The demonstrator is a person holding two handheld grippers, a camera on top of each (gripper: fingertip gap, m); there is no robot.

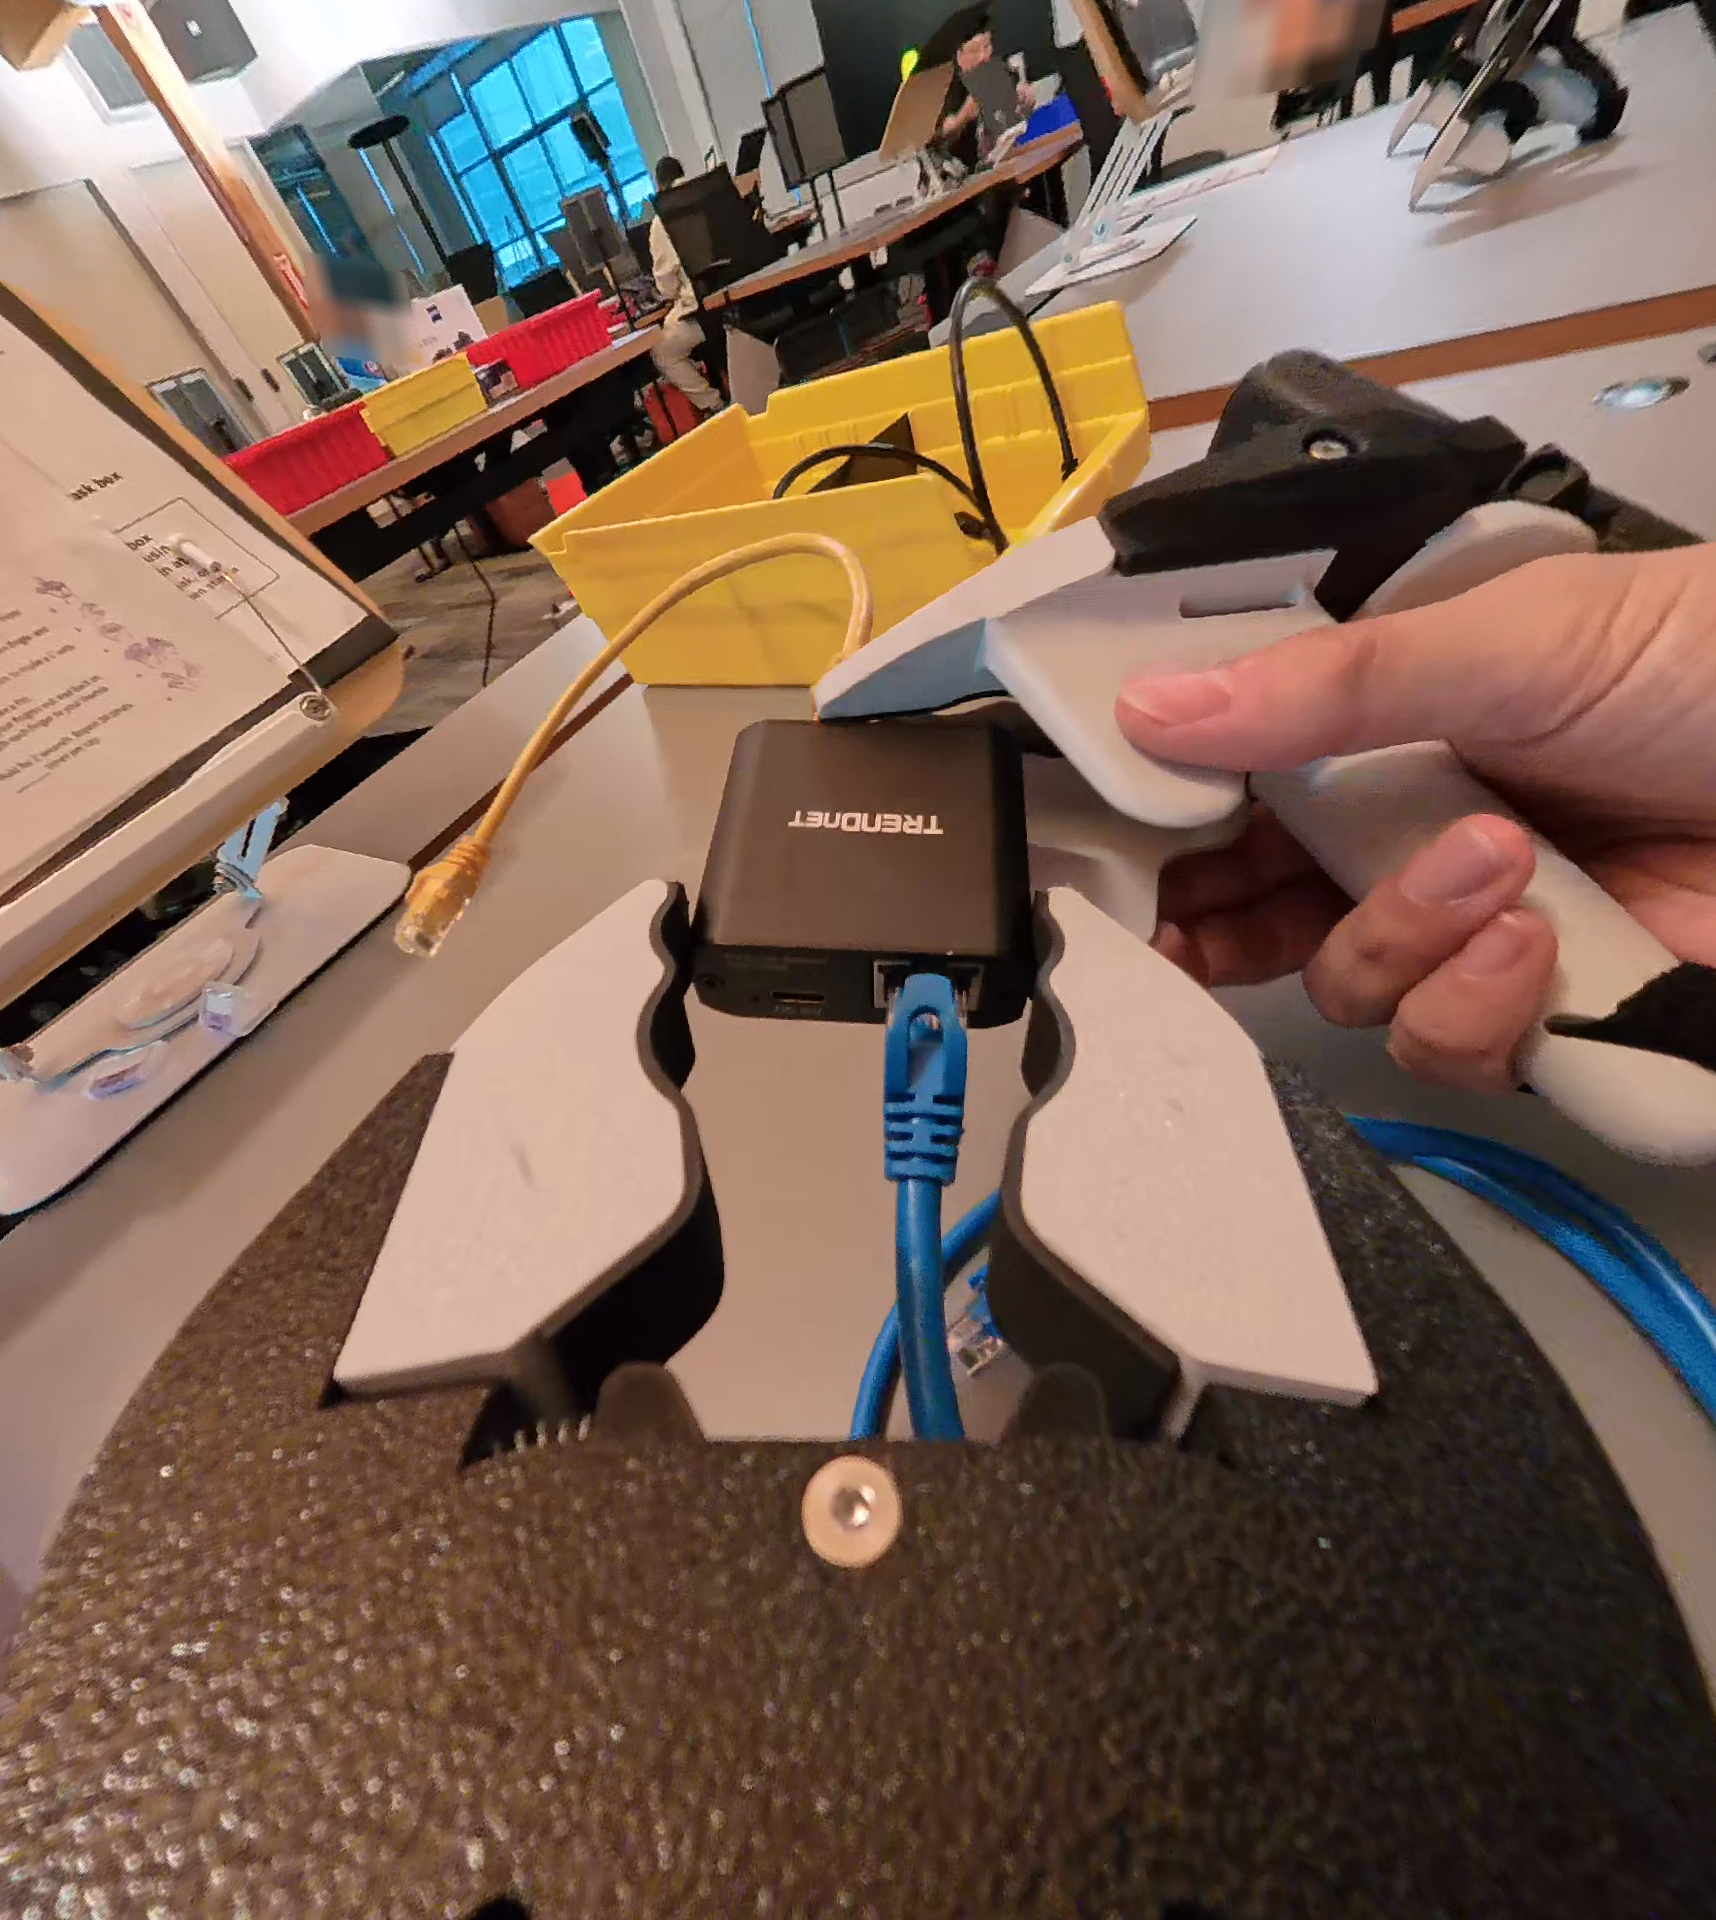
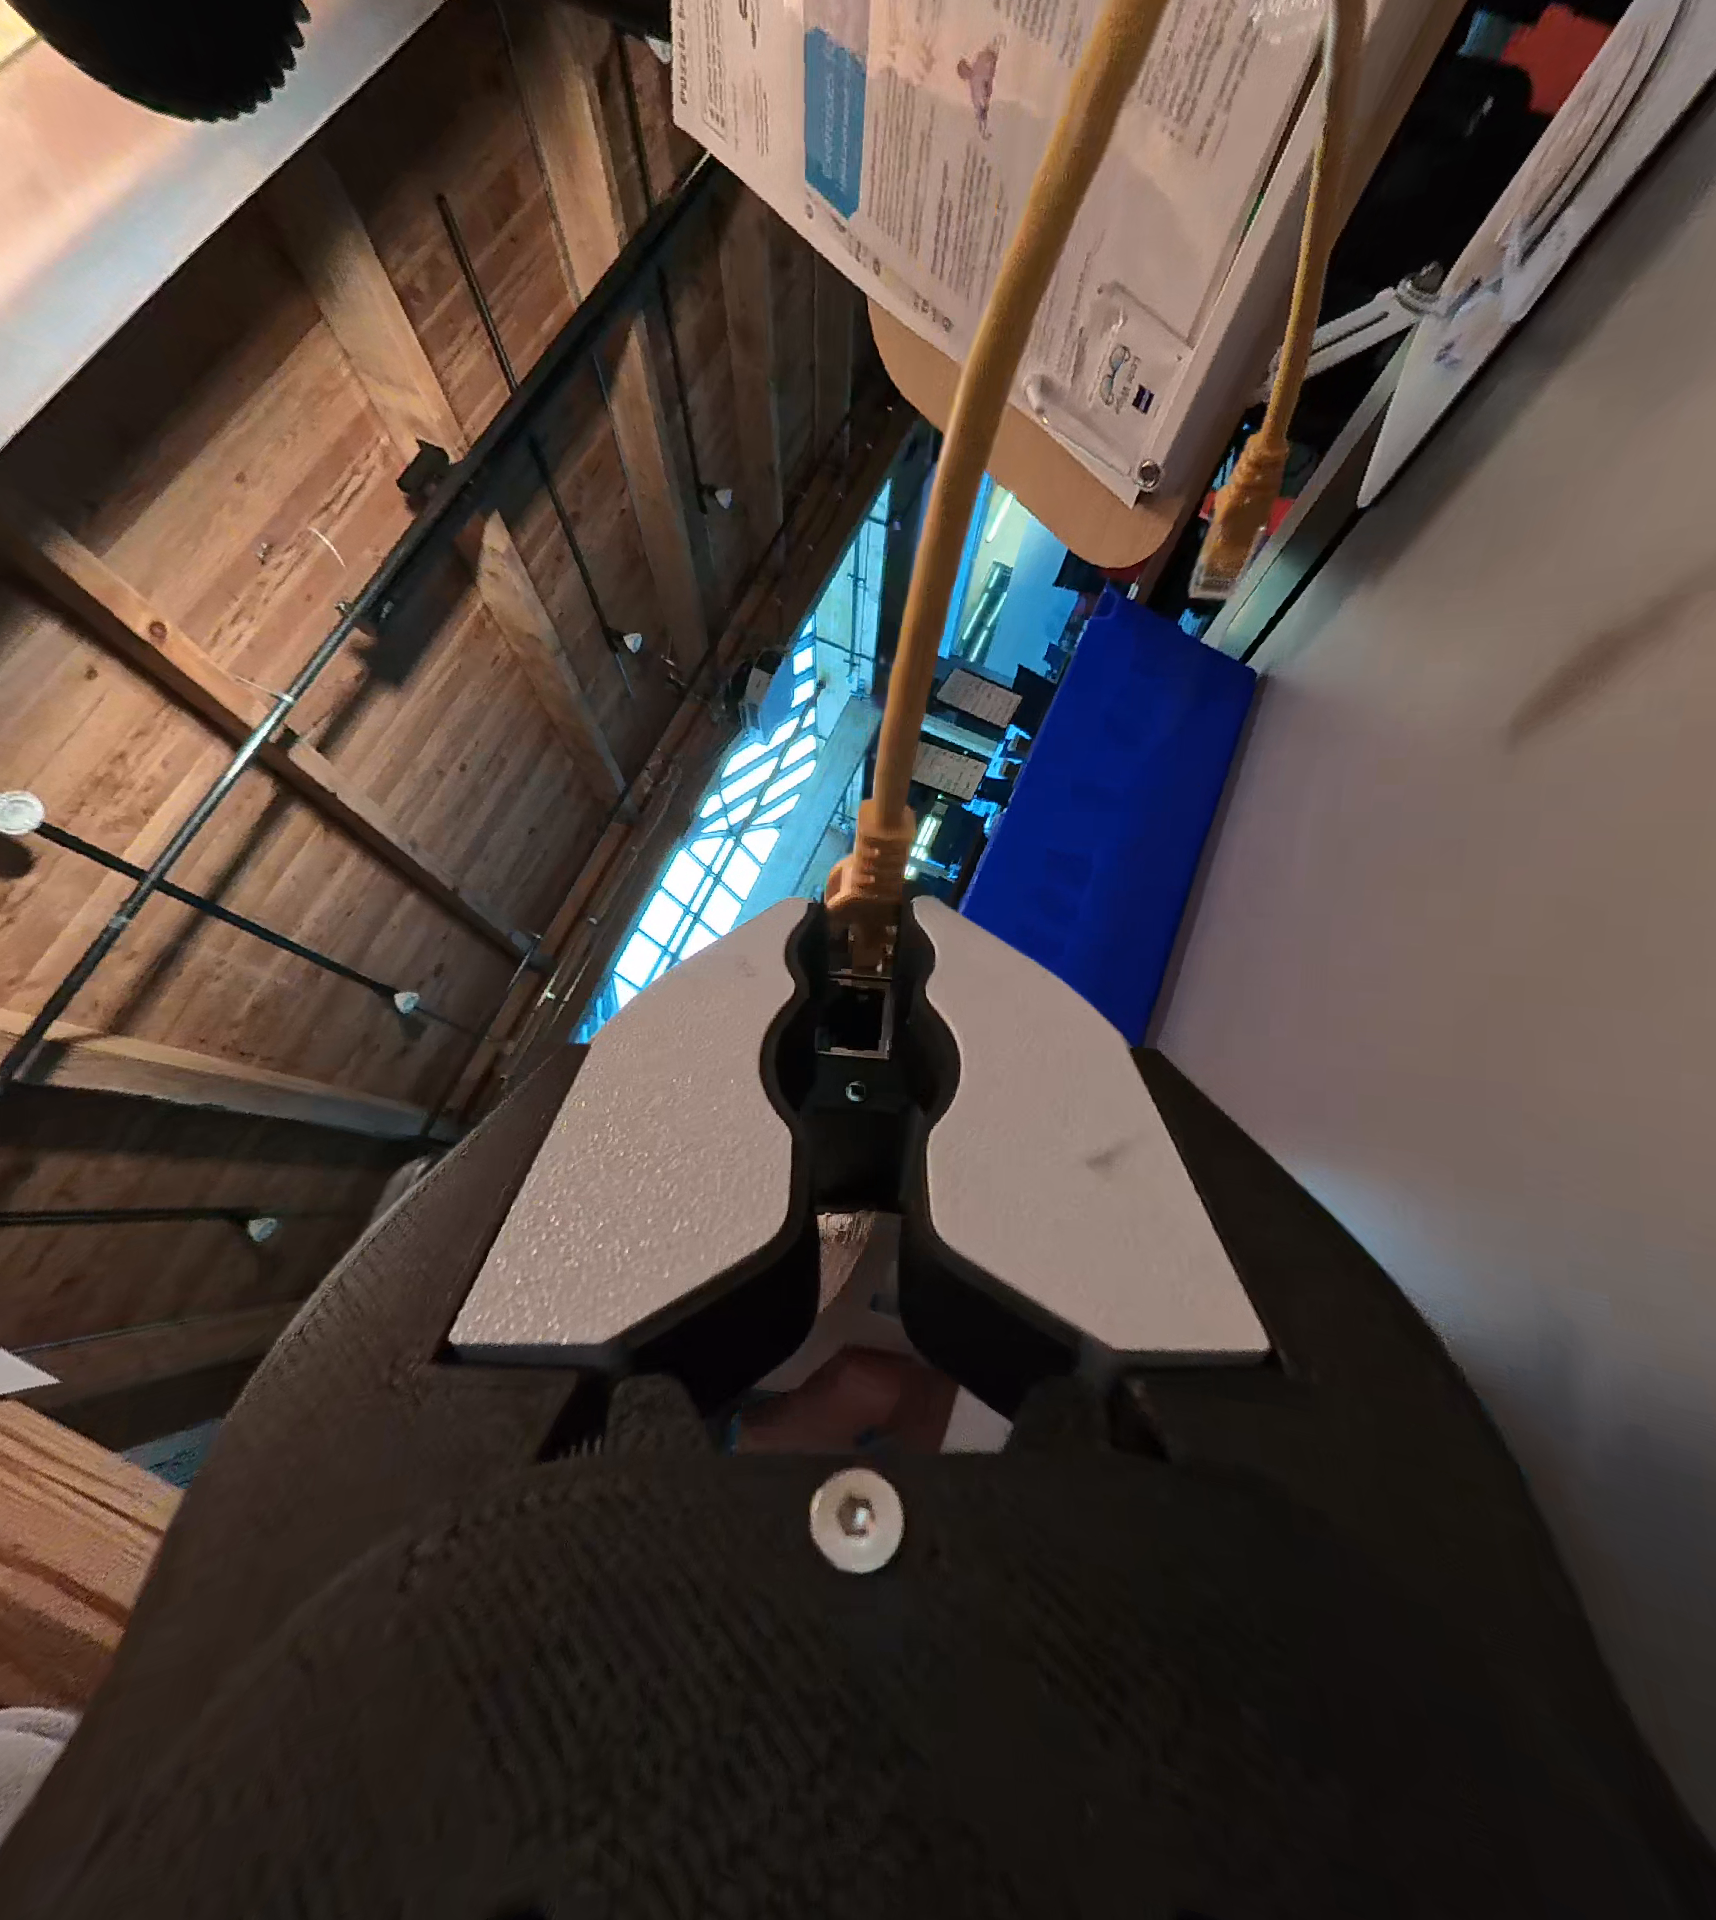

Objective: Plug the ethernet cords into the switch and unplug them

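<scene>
The left gripper [image 1: 859, 940] has its fingers closed on the black switch [image 1: 859, 883], blue cord [image 1: 921, 1049] plugged in. Behind the switch, the right gripper [image 2: 859, 935] pinches the yellow cord's [image 2: 937, 520] plug; next, probably, it needs a straight pull out.

A pale grey, smooth-topped table [image 1: 573, 1039] carries everything. Between the left claw's [image 1: 859, 935] fingertips, a small black box-shaped switch [image 1: 859, 862] rests on it. Ahead of the claw sits an open yellow plastic bin [image 1: 833, 540]. Off to its left stands a white metal document stand [image 1: 168, 997]. A coiled blue ethernet cable [image 1: 1602, 1278] lies to the claw's right.
</scene>
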